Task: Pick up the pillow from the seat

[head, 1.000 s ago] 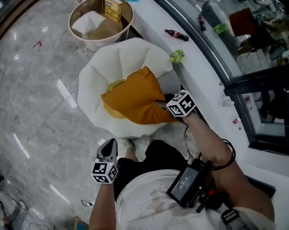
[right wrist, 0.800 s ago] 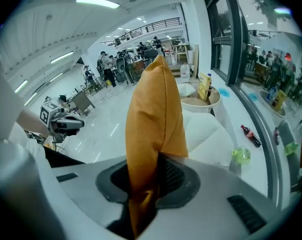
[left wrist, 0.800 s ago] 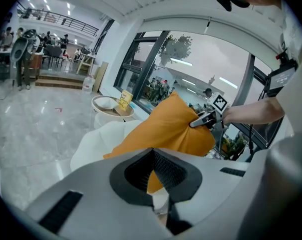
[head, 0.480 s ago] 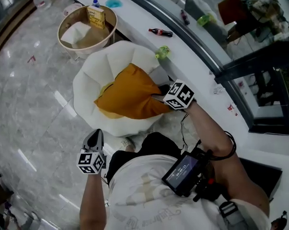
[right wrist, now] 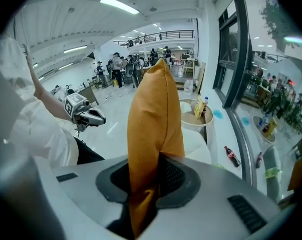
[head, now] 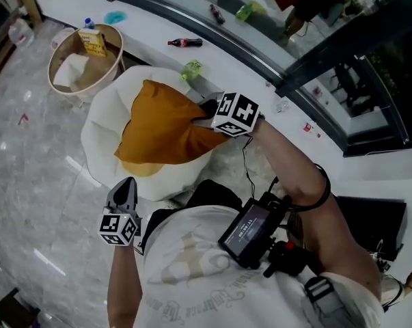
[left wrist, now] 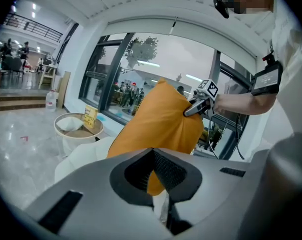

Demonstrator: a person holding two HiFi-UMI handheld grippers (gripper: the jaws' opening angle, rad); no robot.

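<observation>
My right gripper [head: 207, 108] is clenched on one corner of the orange pillow [head: 161, 125], with the fabric pinched between its jaws. The pillow hangs tilted from that corner over the white seat [head: 96, 149], though I can't tell whether its lower edge touches it. My left gripper [head: 127, 186] has its jaws pressed together on nothing and sits low beside the seat's near edge, apart from the pillow.

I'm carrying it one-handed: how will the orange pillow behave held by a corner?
Probably soft and floppy: the pillow sags, creased, from the right gripper pinching one corner. Likely light, since that small pinch holds it up.
</observation>
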